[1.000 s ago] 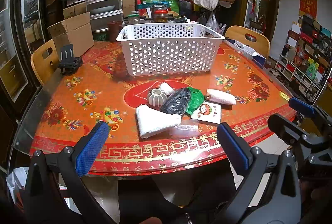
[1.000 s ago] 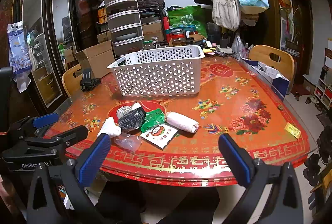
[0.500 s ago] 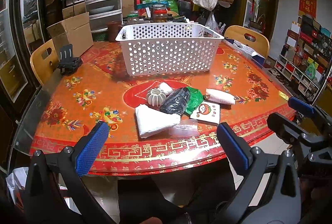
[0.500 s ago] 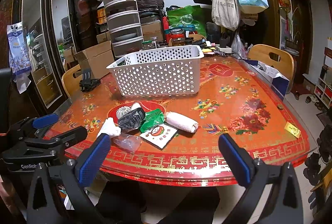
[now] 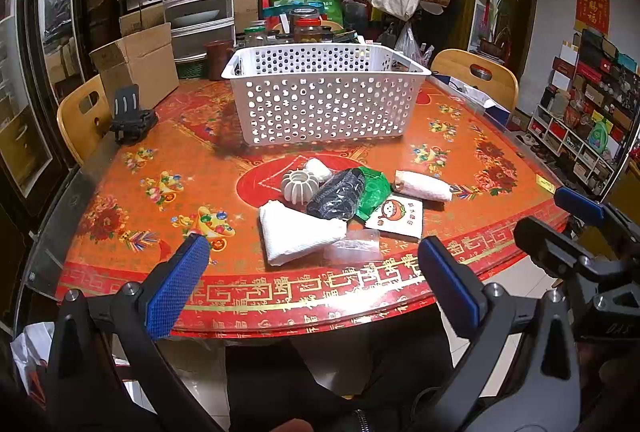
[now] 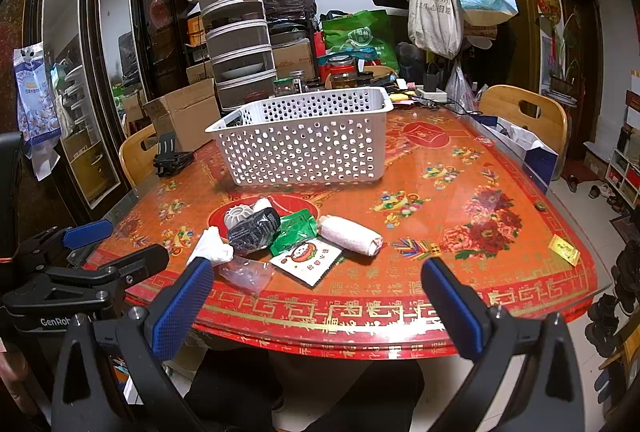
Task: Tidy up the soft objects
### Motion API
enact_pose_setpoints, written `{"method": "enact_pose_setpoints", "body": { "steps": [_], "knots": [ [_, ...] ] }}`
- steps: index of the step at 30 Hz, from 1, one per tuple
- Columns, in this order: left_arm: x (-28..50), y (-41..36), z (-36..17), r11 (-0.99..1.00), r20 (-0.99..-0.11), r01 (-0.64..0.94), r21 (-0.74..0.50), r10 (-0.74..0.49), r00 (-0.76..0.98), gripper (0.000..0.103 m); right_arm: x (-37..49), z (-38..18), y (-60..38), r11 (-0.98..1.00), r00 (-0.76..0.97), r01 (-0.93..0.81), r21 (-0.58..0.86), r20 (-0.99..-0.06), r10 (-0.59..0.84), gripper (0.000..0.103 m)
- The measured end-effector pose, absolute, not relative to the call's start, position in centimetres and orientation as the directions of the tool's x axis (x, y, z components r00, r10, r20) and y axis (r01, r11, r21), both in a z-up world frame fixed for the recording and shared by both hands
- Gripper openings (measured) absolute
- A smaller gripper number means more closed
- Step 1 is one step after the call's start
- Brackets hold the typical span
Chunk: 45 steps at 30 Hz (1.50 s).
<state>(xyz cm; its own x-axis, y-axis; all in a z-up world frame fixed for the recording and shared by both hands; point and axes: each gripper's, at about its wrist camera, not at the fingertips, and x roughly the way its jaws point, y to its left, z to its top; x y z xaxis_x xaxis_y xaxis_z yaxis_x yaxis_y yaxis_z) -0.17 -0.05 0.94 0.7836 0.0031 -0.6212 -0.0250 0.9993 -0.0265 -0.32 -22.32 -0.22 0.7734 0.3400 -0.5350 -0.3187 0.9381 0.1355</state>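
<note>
A pile of soft objects lies near the table's front edge: a folded white cloth (image 5: 298, 232), a black bundle (image 5: 336, 194), a green packet (image 5: 374, 190), a white rolled towel (image 5: 424, 185), a printed white pouch (image 5: 398, 216), a clear bag (image 5: 352, 250) and a ribbed white ball (image 5: 300, 185). A white perforated basket (image 5: 324, 100) stands behind them. My left gripper (image 5: 312, 284) is open and empty, short of the table edge. My right gripper (image 6: 316, 296) is open and empty, also short of the edge. The pile (image 6: 256, 228) and basket (image 6: 304, 144) show in the right wrist view too.
A black phone stand (image 5: 130, 120) and a cardboard box (image 5: 136, 64) sit at the table's left back. Jars (image 5: 306, 28) and bags crowd the far edge. Wooden chairs (image 5: 82, 116) stand at left and right. The table (image 5: 160, 192) has a red patterned top.
</note>
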Motion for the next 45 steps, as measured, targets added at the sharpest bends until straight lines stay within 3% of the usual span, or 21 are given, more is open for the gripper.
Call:
{"method": "enact_pose_setpoints", "body": {
  "steps": [24, 29, 34, 41, 45],
  "knots": [
    [-0.2, -0.2, 0.8, 0.999, -0.621, -0.02, -0.032, -0.004, 0.784, 0.103, -0.3, -0.2, -22.3, 0.938, 0.773, -0.319, 0.137, -0.534, 0.342, 0.103],
    [-0.4, 0.0, 0.5, 0.995, -0.596, 0.03, -0.095, -0.081, 0.799, 0.103, 0.0, -0.6, -22.5, 0.943, 0.777, -0.306, 0.134, -0.537, 0.329, 0.103],
    [0.2, 1.8, -0.5, 0.996, -0.568, 0.013, -0.087, -0.06, 0.821, 0.103, 2.1, -2.5, -23.2, 0.946, 0.78, -0.285, 0.155, -0.536, 0.323, 0.103],
    [3.2, 4.9, -4.8, 0.998, -0.655, 0.001, -0.069, -0.046, 0.754, 0.103, 7.1, -6.5, -23.5, 0.943, 0.733, -0.282, 0.176, -0.595, 0.33, 0.087],
    [4.2, 5.1, -6.9, 0.987, -0.661, 0.062, -0.15, -0.147, 0.736, 0.103, 8.4, -7.9, -23.3, 0.937, 0.714, -0.29, 0.193, -0.608, 0.347, 0.082]
  ]
}}
